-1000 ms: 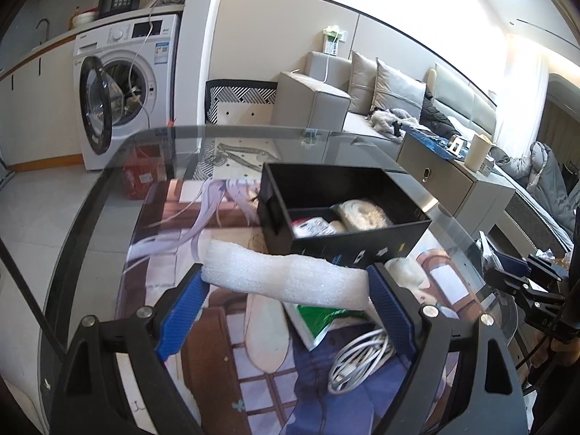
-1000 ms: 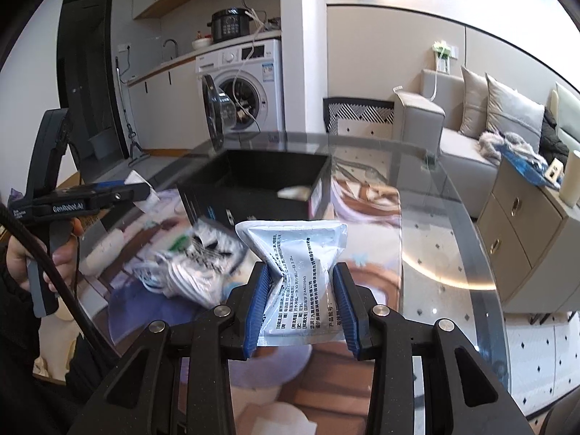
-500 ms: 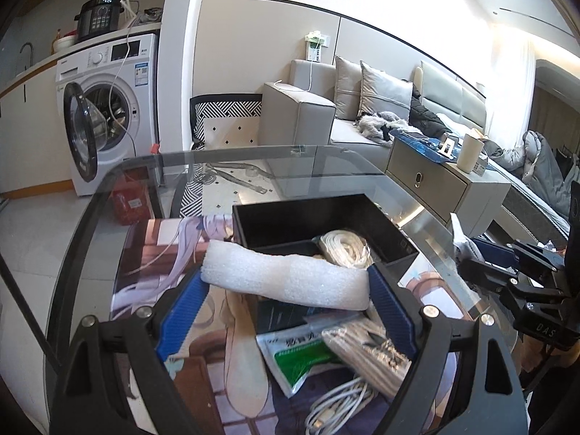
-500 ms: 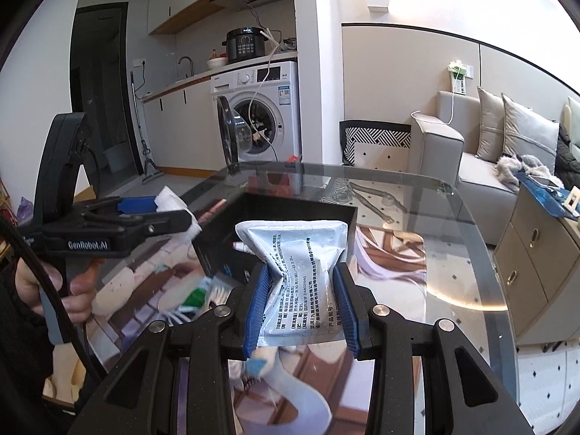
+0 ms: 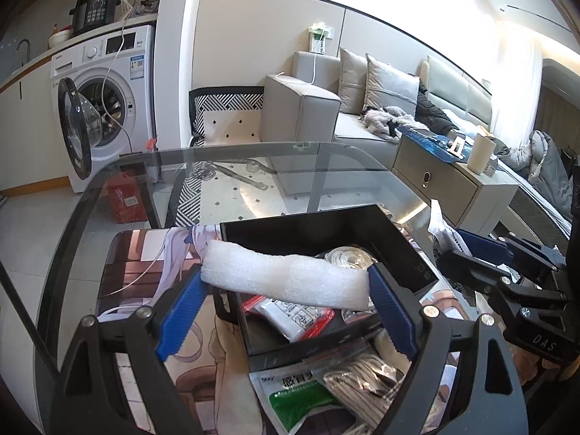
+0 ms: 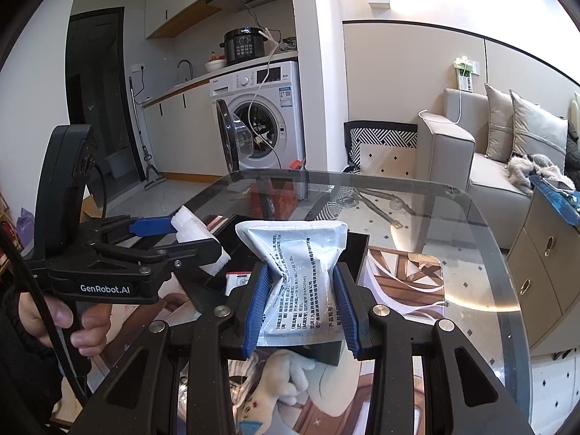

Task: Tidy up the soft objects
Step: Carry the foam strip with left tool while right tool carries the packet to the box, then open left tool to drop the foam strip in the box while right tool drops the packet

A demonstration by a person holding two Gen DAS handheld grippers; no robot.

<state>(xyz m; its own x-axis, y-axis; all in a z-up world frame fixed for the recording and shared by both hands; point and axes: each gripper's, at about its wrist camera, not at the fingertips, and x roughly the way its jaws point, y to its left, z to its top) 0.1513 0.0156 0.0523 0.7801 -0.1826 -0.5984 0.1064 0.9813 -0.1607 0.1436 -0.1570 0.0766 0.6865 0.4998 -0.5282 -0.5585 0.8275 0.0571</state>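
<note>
Left gripper [image 5: 286, 286]: jaws set wide, blue pads pressed on the two ends of one white foam roll [image 5: 286, 281], held crosswise over the near-left part of the black box [image 5: 409, 253]; right gripper [image 6: 300, 304]: jaws nearly together, clenched on one pale printed pouch [image 6: 293, 257], upright, pinched at its waist, above the box's near edge in the right wrist view. Count inside the box: one coil of white cord [image 5: 348, 257]; one red-trimmed packet [image 5: 293, 313]. Count just in front of the box, on the printed mat [image 5: 130, 275]: one green-and-white sachet [image 5: 293, 395]; one clear bag of pale cable [image 5: 362, 373]. Box and mat rest on one glass table [image 5: 290, 166]. One hand [image 6: 69, 315] grips the left gripper's handle.
</note>
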